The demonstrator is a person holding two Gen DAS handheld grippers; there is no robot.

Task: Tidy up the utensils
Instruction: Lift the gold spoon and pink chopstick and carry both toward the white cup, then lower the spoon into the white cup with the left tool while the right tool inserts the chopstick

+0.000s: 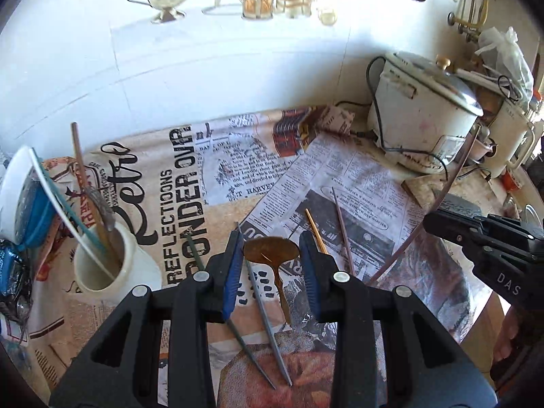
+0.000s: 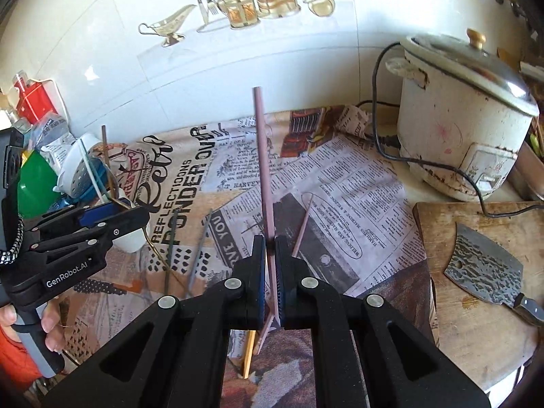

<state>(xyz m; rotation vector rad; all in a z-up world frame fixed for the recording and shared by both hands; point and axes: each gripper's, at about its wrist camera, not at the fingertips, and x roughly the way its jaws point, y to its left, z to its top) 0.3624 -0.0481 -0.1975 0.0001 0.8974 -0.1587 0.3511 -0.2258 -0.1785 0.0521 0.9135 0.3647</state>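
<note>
My left gripper (image 1: 271, 255) is open, its jaws on either side of a brown spoon (image 1: 271, 250) that lies on the newspaper-print cloth (image 1: 190, 176). Two grey chopsticks (image 1: 268, 306) lie under it, an orange one (image 1: 316, 233) and a pinkish one (image 1: 343, 234) beside it. A white cup (image 1: 112, 265) at left holds several sticks. My right gripper (image 2: 271, 251) is shut on a pink chopstick (image 2: 262, 156), held upright above the cloth; it also shows in the left wrist view (image 1: 452, 183). The left gripper (image 2: 112, 217) shows at the right wrist view's left.
A white rice cooker (image 2: 459, 129) with its cord stands at the back right. A cleaver (image 2: 486, 272) lies on a wooden board (image 2: 476, 340) at right. Bottles and a green container (image 2: 34, 183) crowd the left. A tiled wall (image 1: 204, 61) is behind.
</note>
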